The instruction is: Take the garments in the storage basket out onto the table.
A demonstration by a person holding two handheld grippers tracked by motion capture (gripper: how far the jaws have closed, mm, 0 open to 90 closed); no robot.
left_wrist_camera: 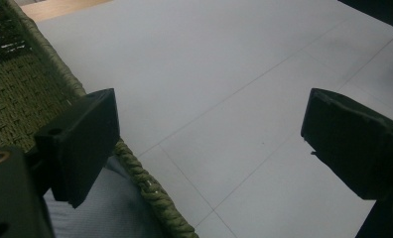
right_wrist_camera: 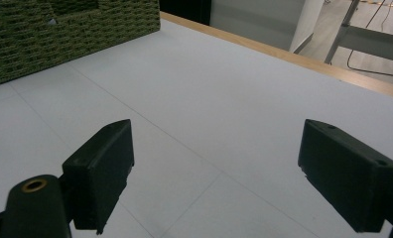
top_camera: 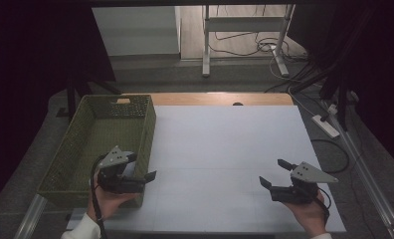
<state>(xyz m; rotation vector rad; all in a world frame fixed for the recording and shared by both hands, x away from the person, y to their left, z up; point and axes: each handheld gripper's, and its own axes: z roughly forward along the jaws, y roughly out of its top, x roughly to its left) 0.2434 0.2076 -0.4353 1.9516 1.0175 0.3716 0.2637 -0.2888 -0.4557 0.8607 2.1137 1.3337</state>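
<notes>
Tongs, two (left (top_camera: pixel 141 167), right (top_camera: pixel 274 173)), gape empty beside one woven basket (top_camera: pixel 93 144).

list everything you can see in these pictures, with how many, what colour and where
basket: one, olive green woven, at the left edge of the table, nothing visible inside
table: one, pale grey top with a wooden strip along the far edge, centre of the high view
metal frame: one, light grey, on the floor beyond the table
cables: several, dark and white, on the floor beyond the table and to the right
power strip: one, white, on the floor right of the table
left tongs: one, black with a grey plate on top, jaws open and holding nothing, at the basket's near right corner
right tongs: one, black with a grey plate, jaws open and holding nothing, over the table's near right part
hands: two, at the near edge, one gripping each tongs
</notes>
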